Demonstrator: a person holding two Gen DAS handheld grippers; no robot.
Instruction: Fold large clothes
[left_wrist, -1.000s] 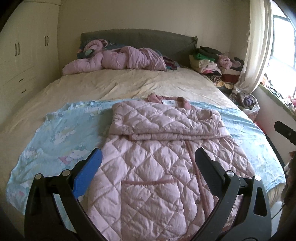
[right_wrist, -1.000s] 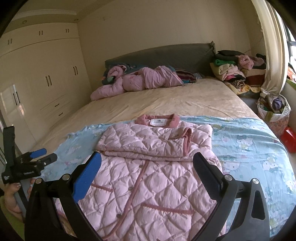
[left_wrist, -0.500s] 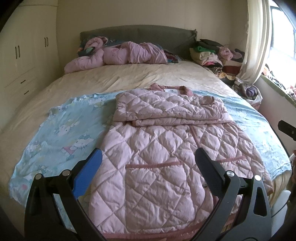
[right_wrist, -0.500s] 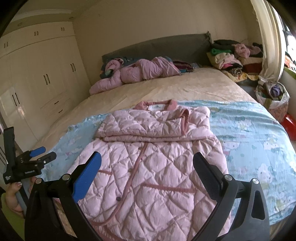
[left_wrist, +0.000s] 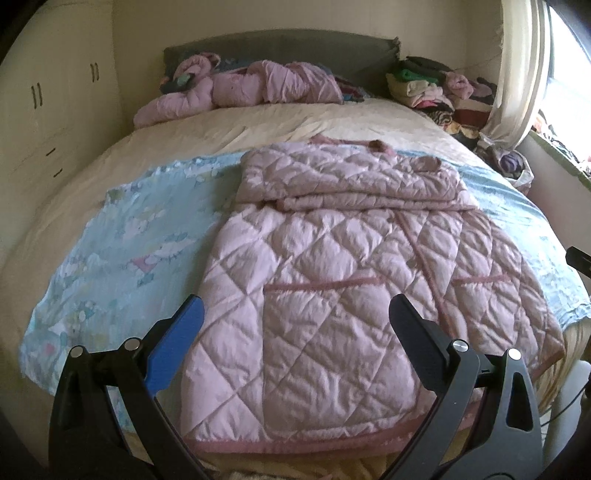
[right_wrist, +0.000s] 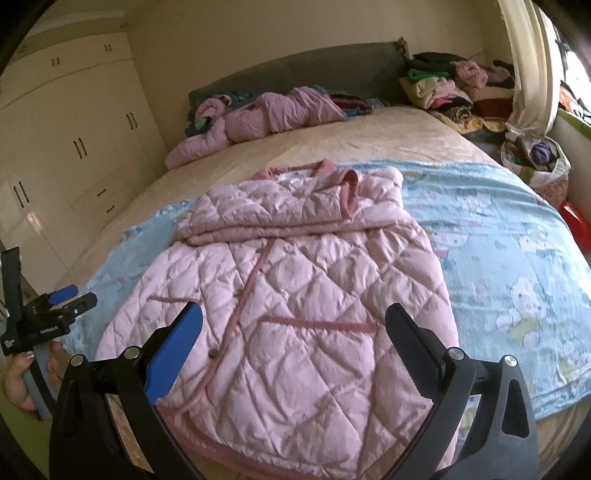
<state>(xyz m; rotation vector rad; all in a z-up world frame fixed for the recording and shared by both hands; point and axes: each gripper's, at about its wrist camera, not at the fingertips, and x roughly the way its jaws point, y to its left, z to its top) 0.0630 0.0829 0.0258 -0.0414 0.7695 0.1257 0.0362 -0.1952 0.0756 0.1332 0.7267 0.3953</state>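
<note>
A pink quilted coat (left_wrist: 332, 266) (right_wrist: 295, 295) lies front-up on a light blue cartoon-print sheet (left_wrist: 129, 251) (right_wrist: 498, 240) spread over the bed. Both sleeves are folded across its chest, and its hem reaches the near bed edge. My left gripper (left_wrist: 295, 317) hovers open above the hem, nothing between its fingers. My right gripper (right_wrist: 295, 325) is open too, over the lower part of the coat. In the right wrist view the left gripper (right_wrist: 64, 297) shows at the far left, held by a hand beside the bed.
Another pink padded garment (left_wrist: 251, 88) (right_wrist: 266, 114) lies crumpled by the grey headboard (left_wrist: 280, 48). Stacked clothes (left_wrist: 436, 88) (right_wrist: 454, 85) fill the far right corner, with a curtain (left_wrist: 517, 70) and a bag of clothes (right_wrist: 535, 158) beside. White wardrobes (right_wrist: 74, 129) line the left wall.
Both cameras have pulled back and tilted down toward the near bed edge, so the coat's hem now shows. The coat itself has not moved. Both grippers stayed open.
</note>
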